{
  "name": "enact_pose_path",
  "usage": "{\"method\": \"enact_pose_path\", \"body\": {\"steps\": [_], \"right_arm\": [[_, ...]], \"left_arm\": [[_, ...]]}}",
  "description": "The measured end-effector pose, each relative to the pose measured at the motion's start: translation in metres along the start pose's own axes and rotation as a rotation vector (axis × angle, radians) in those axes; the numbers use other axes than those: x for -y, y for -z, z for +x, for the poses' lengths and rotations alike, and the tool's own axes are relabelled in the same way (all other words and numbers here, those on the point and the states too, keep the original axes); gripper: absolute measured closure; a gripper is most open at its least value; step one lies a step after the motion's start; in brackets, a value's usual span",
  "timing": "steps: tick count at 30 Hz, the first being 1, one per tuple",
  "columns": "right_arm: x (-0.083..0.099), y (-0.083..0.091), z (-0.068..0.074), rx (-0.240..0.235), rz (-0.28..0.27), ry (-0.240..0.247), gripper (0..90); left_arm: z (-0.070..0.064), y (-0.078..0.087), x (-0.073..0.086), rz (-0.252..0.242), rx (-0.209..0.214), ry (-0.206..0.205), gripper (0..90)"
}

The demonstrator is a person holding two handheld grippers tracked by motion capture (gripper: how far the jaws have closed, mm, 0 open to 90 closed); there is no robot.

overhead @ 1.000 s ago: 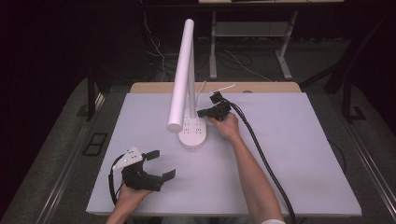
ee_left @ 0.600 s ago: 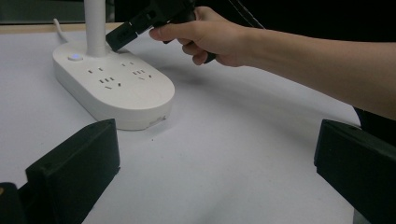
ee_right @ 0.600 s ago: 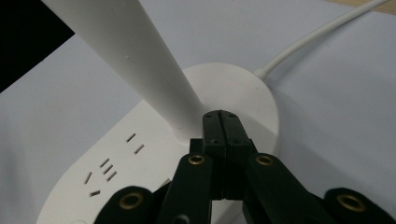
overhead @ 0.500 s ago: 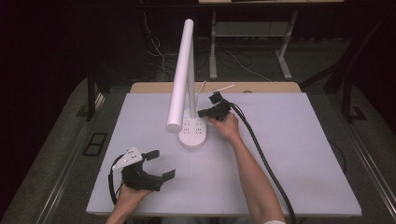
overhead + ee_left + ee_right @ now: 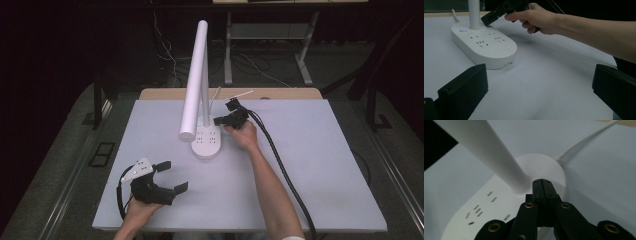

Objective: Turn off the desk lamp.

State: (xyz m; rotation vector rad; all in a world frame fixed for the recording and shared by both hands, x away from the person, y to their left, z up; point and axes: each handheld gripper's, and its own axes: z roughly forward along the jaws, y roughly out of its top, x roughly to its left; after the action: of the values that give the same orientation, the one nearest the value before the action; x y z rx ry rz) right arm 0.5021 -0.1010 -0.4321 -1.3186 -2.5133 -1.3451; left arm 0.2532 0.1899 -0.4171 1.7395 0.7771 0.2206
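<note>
A white desk lamp stands mid-table on an oval socket base with a tall stem and a tube head that leans toward me. My right gripper is shut with nothing in it. Its closed tips rest at the top of the base, right beside the foot of the stem. My left gripper sits open near the front left of the table, its jaws wide apart and pointing at the base. A small lit button shows on the base.
The lamp's white cable runs off the back of the base toward the table's far edge. The right gripper's thick black cable trails along the forearm to the front edge. The grey table surface lies bare at the right.
</note>
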Motion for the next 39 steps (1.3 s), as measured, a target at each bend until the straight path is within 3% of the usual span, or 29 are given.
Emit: {"method": "enact_pose_path", "body": {"steps": [4, 7, 9, 15, 21, 31, 39], "right_arm": [[0.0040, 0.0004, -0.0040, -0.038, -0.023, -0.030, 90.0], [0.0029, 0.0009, -0.0018, -0.029, -0.017, -0.017, 90.0], [0.0019, 0.0027, -0.0010, -0.055, -0.028, -0.023, 90.0], [0.0035, -0.0016, -0.0033, -0.073, -0.035, -0.031, 90.0], [0.0033, -0.0014, 0.0005, -0.039, -0.017, -0.015, 90.0], [0.0005, 0.0005, 0.0027, -0.023, -0.011, 0.001, 90.0], [0.0012, -0.0009, 0.0023, -0.045, -0.016, -0.008, 90.0]], "left_arm": [[0.0003, 0.0000, -0.0001, 0.000, -0.001, 0.000, 0.0], [0.0014, 0.0002, 0.0001, -0.003, -0.004, 0.003, 0.0], [0.0018, 0.0006, 0.0001, -0.001, -0.004, 0.005, 0.0], [0.0002, 0.0007, 0.0002, -0.004, -0.003, 0.005, 0.0], [0.0010, -0.0005, 0.0002, 0.003, -0.002, 0.002, 0.0], [0.0021, 0.0010, 0.0003, -0.003, -0.006, 0.005, 0.0], [0.0009, 0.0003, 0.0002, 0.000, -0.004, 0.004, 0.0]]}}
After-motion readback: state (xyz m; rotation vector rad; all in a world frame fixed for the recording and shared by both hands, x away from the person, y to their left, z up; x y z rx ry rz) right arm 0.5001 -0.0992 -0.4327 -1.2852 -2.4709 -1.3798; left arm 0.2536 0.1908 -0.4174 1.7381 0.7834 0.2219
